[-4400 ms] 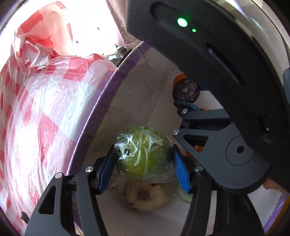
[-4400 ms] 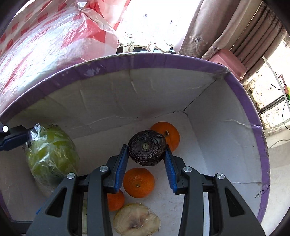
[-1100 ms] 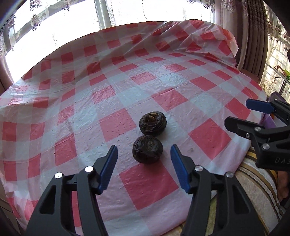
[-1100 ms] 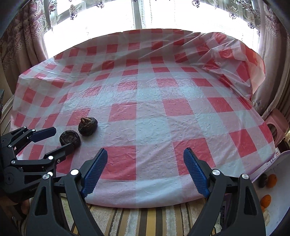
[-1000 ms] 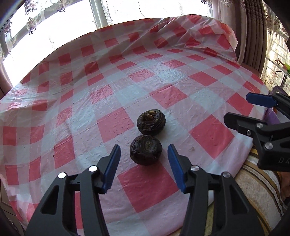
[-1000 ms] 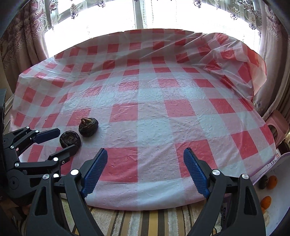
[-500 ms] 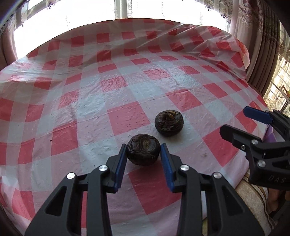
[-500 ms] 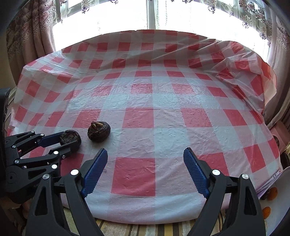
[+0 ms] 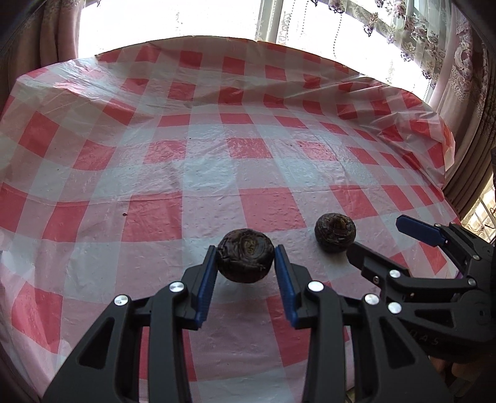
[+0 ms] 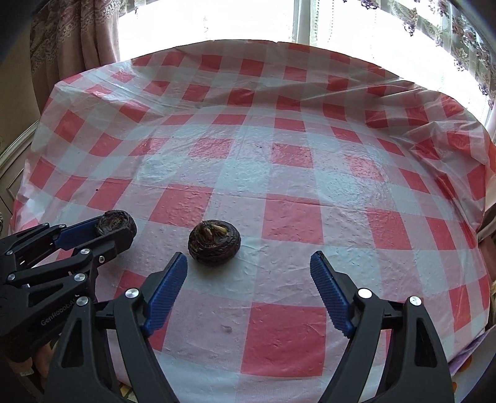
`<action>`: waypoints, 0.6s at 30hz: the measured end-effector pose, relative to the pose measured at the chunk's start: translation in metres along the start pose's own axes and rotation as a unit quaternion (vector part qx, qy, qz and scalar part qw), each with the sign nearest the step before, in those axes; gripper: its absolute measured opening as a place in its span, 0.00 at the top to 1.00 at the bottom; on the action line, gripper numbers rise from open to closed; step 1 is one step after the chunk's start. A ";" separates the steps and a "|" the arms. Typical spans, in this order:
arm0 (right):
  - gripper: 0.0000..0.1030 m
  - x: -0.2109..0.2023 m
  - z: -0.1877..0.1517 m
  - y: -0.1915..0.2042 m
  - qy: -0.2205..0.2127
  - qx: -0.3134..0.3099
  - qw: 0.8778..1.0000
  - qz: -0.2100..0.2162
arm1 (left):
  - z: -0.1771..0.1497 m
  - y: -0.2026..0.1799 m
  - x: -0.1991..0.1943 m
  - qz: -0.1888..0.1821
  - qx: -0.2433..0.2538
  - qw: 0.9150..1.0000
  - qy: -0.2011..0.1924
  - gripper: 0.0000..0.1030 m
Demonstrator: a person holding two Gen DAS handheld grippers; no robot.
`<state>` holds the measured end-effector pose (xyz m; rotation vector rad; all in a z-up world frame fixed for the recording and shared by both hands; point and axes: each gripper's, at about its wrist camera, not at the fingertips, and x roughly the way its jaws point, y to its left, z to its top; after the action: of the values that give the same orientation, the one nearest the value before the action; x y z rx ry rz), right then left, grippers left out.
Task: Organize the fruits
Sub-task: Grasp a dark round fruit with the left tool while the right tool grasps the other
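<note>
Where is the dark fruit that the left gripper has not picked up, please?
The loose dark fruit rests on the checked tablecloth, just ahead of the open right gripper and right of the left gripper.

Your frames are bright and sharp. Daylight floods in from the window (image 9: 186,18) at 12 o'clock, blown out to white. Glare sheens the tablecloth (image 10: 248,161) mid-frame. Fisheye bending curves the edges, and the corners fall dark.

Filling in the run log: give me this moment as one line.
left tool: shut on dark fruit | right tool: open, empty | second dark fruit: on checkered tablecloth
</note>
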<state>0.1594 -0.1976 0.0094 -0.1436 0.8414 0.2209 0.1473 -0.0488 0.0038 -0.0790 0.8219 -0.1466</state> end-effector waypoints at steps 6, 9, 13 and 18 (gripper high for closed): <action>0.27 0.016 0.007 0.009 0.014 -0.011 1.000 -0.001 | 0.000 0.008 -0.001 0.002 -0.017 1.000 -0.002 0.64; 0.35 0.021 0.009 0.013 0.018 -0.017 1.000 -0.003 | -0.001 0.008 -0.001 0.003 -0.019 1.000 -0.003 0.64; 0.47 0.027 0.010 0.018 0.027 -0.027 0.999 0.002 | -0.001 0.009 -0.002 0.004 -0.021 1.000 -0.004 0.64; 0.60 0.026 0.009 0.020 0.024 -0.032 0.999 0.009 | -0.001 0.008 -0.002 0.004 -0.020 1.000 -0.004 0.64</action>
<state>0.1774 -0.1731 -0.0049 -0.2022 0.8841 0.2624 0.1455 -0.0403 0.0036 -0.1136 0.8169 -0.1230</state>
